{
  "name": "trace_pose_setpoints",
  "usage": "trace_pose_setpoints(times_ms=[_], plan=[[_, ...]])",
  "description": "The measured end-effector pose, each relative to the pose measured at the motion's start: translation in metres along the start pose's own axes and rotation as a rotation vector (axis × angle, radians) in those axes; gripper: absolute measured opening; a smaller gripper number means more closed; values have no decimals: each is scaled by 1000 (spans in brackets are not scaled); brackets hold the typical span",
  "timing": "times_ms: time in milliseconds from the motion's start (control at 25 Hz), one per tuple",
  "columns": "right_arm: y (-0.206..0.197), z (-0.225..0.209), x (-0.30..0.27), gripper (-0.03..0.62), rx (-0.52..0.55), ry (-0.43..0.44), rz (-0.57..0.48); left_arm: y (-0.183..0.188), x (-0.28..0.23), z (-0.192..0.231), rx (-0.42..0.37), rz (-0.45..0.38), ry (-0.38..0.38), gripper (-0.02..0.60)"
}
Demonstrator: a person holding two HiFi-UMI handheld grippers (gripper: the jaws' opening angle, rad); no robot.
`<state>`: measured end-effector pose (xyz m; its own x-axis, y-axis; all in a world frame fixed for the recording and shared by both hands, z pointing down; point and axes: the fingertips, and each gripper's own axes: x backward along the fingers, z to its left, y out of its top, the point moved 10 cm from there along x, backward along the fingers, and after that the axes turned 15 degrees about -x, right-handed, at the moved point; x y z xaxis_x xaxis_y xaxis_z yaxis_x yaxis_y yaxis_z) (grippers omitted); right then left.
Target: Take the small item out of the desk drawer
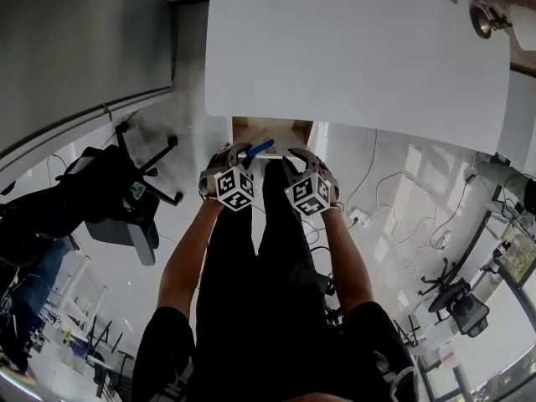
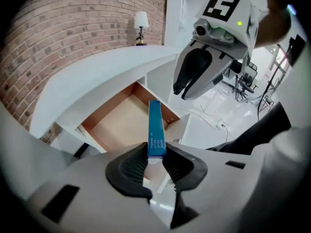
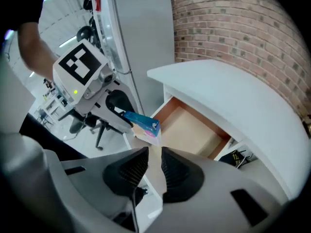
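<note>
We hold the left gripper point(image 2: 156, 166) closed on one end of a slim blue box point(image 2: 155, 127), its ribbed pads pressing the box's two narrow sides. The rest of the box sticks out past the jaw tips, over the open drawer point(image 2: 121, 125). The drawer is pulled out from under the white desk surface point(image 1: 352, 48), and the part of its pale wooden bottom that we can see is bare.

Our right gripper point(image 3: 154, 166) sits just beside the left one, its jaws a narrow gap apart with nothing between them. The free end of the box hangs just beyond its tips, not touching them.

In the head view both grippers hover side by side at the drawer's front edge. A black office chair point(image 1: 126, 199) stands on the floor to our left. A brick wall point(image 2: 73, 42) and a small lamp point(image 2: 141, 25) stand behind the desk.
</note>
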<state>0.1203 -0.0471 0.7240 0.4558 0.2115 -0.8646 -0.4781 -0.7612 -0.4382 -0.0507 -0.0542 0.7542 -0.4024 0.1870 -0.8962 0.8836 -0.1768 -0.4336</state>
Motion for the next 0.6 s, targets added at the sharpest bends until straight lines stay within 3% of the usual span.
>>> trace_pose_setpoints(times_ms=[120, 360, 600], plan=[[22, 8, 27, 95, -58, -4, -90, 1, 42, 7, 70, -47, 68, 94], [65, 32, 104, 89, -250, 7, -286, 16, 142, 13, 299, -209, 260, 94], [100, 57, 190, 58, -269, -73, -555, 55, 253, 17, 445, -407, 436, 94]])
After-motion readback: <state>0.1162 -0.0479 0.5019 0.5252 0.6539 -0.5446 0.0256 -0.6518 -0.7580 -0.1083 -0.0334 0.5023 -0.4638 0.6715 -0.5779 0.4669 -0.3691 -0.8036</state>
